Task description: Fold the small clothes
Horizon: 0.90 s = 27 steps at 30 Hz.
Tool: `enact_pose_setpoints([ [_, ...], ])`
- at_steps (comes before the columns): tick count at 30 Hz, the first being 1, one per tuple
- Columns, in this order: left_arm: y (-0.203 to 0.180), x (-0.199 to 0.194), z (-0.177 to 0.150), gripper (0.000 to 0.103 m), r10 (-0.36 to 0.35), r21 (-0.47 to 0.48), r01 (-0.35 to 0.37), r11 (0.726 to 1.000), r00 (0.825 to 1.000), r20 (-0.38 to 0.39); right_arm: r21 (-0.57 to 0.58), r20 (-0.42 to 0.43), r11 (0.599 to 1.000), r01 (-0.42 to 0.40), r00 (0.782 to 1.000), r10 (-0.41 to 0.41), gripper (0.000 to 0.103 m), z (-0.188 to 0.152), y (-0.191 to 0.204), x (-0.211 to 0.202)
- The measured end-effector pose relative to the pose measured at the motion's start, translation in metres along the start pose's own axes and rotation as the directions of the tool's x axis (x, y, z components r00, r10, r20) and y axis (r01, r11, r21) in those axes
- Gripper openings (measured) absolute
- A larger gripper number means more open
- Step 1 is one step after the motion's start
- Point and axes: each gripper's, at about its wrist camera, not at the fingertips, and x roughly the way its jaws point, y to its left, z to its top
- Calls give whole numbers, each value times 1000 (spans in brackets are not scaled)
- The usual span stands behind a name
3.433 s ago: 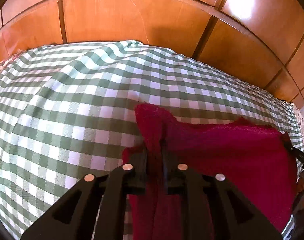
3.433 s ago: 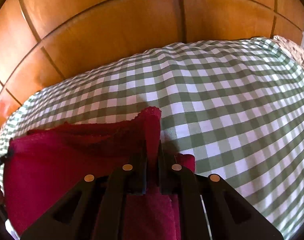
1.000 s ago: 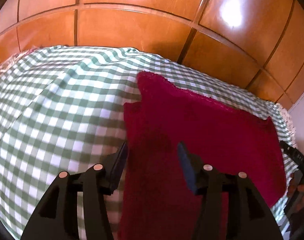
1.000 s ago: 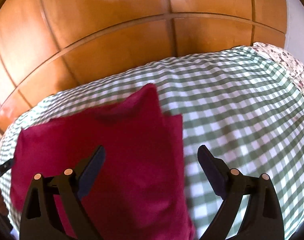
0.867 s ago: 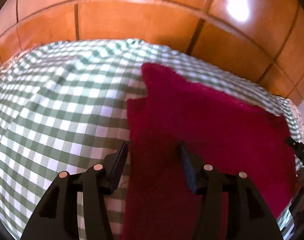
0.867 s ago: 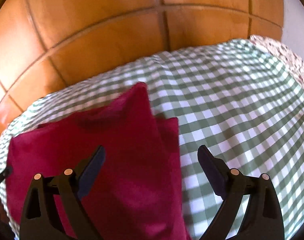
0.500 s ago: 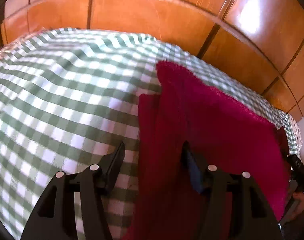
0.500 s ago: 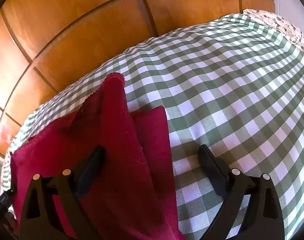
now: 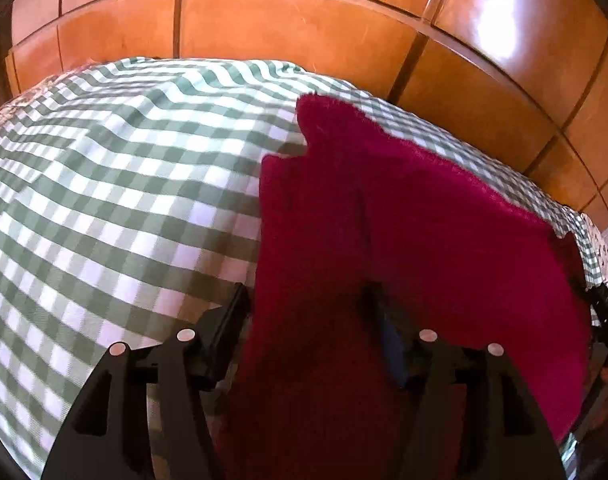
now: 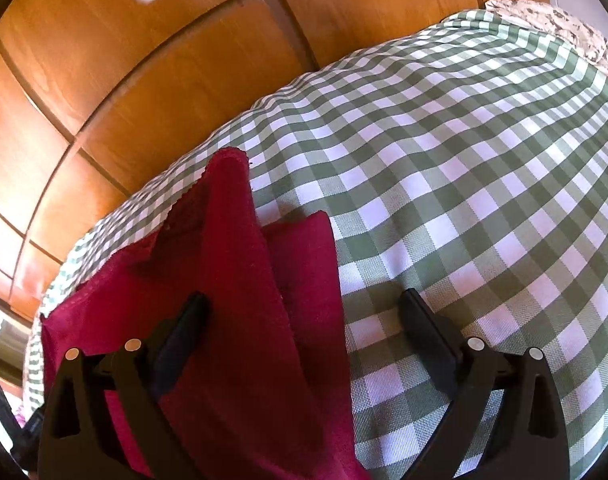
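A dark red cloth (image 9: 424, 240) lies folded on the green-and-white checked cover (image 9: 123, 180), its upper layer set back from a lower layer that sticks out at the side. My left gripper (image 9: 306, 296) is open and hovers low over the cloth's left edge, with fabric below the gap but the pads not pressing. In the right wrist view the same red cloth (image 10: 231, 280) fills the lower left. My right gripper (image 10: 304, 298) is wide open, straddling the cloth's right edge, one finger over the cloth and the other over the checked cover (image 10: 464, 160).
A glossy wooden panelled wall (image 9: 304, 20) rises right behind the checked surface. A floral fabric (image 10: 564, 24) shows at the far right corner. The other gripper's black tip (image 9: 604, 308) pokes in at the cloth's right edge.
Both grippers, earlier shut on the cloth's raised corners, have let go and stand open. Over the last second both sank closer to the cloth, and the right view tilted.
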Motion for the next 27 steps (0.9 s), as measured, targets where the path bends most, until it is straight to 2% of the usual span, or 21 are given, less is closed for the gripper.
enact_pose_setpoints([
  [3,-8,-22,0,57,25,66,-29,997,998,55,-34,-21,999,25,999,-26,95,-3,6,-6],
  [8,-23,-53,-6,58,17,133,-34,991,992,125,-41,-33,998,-41,999,39,96,-19,-2,-25],
  [17,-44,-70,-27,61,-11,184,-13,983,991,131,-63,-44,992,-108,993,105,95,-53,-15,-58],
  [20,-50,-70,-31,61,-13,197,-12,980,992,126,-60,-17,994,-88,996,87,90,-58,-16,-69],
  [22,-54,-71,-34,62,-12,211,-15,977,992,125,-95,28,995,-34,999,37,90,-56,-12,-77],
  [23,-56,-71,-35,62,-10,219,-17,976,992,125,-119,48,993,-20,999,26,85,-54,-7,-81],
  [24,-57,-71,-36,62,-10,225,-19,974,992,125,-127,54,992,-20,998,27,80,-50,-5,-82],
  [27,-60,-71,-38,64,-12,230,-17,973,993,121,-149,42,988,-39,998,46,74,-39,7,-74],
])
